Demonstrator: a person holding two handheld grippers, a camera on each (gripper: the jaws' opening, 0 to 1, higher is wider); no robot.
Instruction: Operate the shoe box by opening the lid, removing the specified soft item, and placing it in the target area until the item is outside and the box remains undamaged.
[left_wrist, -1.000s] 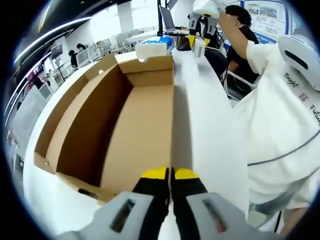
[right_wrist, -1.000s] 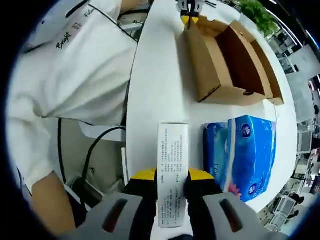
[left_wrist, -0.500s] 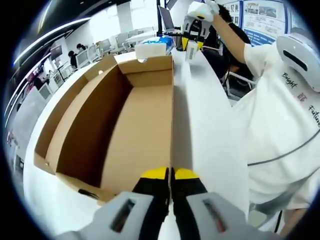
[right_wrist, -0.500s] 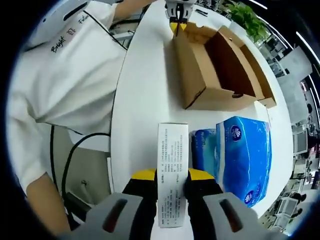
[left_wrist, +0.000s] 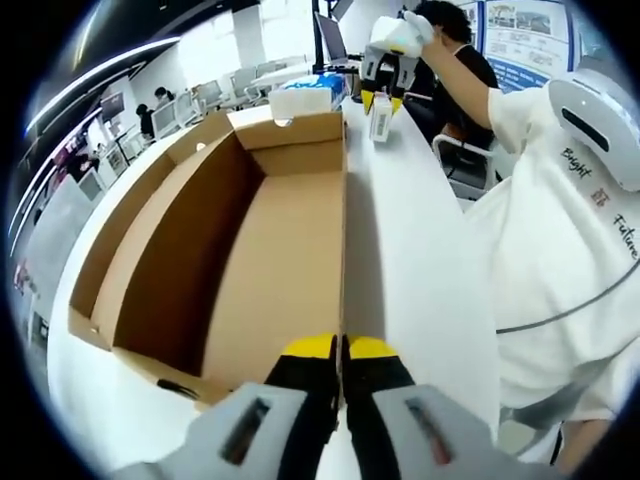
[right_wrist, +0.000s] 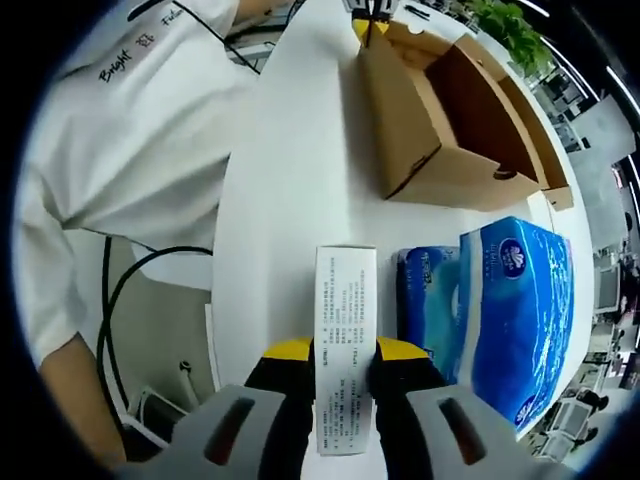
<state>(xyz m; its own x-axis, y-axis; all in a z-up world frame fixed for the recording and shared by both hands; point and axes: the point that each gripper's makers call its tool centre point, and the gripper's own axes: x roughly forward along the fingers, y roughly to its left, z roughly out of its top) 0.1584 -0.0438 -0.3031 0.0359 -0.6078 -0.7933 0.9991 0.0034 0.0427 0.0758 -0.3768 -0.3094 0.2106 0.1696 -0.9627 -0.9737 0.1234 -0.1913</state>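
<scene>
The open cardboard shoe box lies on the white table, and its inside looks bare. My left gripper is shut on the top edge of the box's near side wall. In the right gripper view the same box lies at the top, with the left gripper at its far corner. My right gripper is shut on a small white carton with printed text. From the left gripper view, the right gripper holds that carton upright, low over the table beyond the box's far corner.
Blue tissue packs lie on the table to the right of the carton. A person in a white shirt stands along the table's edge. A black cable hangs below the table. Desks and a laptop stand beyond.
The right gripper has brought the white carton down and closer to the shoe box's far corner. The left gripper keeps its hold on the box wall and has not moved.
</scene>
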